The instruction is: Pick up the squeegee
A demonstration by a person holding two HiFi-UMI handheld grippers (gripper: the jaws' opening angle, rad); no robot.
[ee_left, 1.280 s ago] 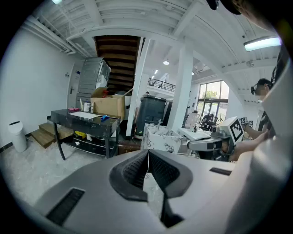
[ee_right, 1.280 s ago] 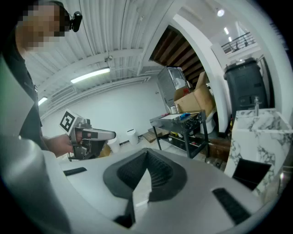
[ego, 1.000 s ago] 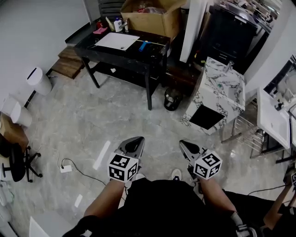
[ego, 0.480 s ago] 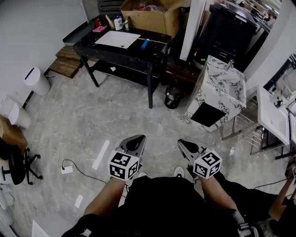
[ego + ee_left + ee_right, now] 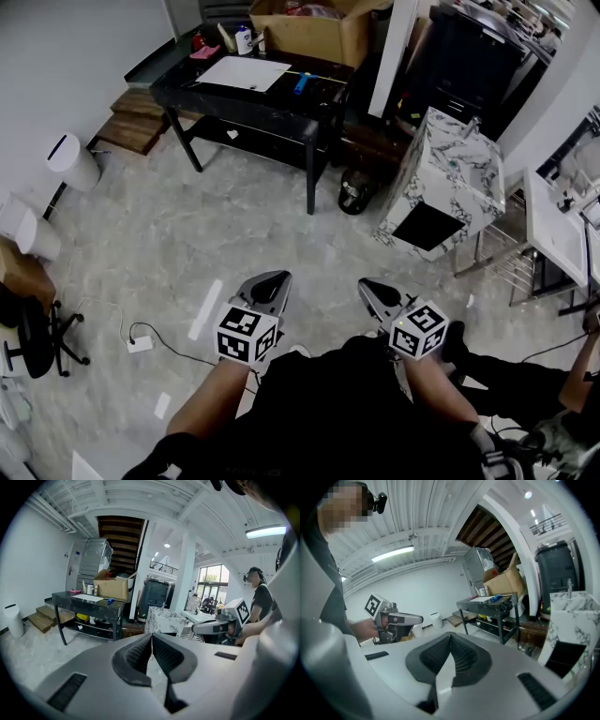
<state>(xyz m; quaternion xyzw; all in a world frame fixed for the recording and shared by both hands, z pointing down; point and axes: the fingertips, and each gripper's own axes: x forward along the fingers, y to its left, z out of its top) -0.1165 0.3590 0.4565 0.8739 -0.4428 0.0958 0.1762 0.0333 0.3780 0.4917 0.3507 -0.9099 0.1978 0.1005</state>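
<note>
A: Both tongs are held low over the floor (image 5: 234, 216), side by side. The left tongs (image 5: 272, 279) are pressed together, and nothing is caught between them.

B: The same is seen at the right tongs (image 5: 371, 285): the pads are closed flat on each other, with nothing held.

A: And the squeegee (image 5: 300, 82)? It is taken to be the small blue piece on the black table (image 5: 178, 82), toward the right end, just beside a white sheet (image 5: 246, 72).

B: Then it is well apart from both tongs. A wide stretch of floor is left between them, and the table is set ahead and a little to the left.

A: Easy handling is expected: a light thing, probably a stiff plastic handle with a soft rubber blade.

B: So the handle should be taken, across its narrow side. The blade would likely bend and slip if pinched.

A: Which end is the handle cannot be told from here. The piece is shown too small.

B: Nothing seems to be crowded against it. The box (image 5: 309, 28) is set further back on the table.

A: The table has to be reached first, and one pair of tongs has to be spread before any hold is taken.
</note>
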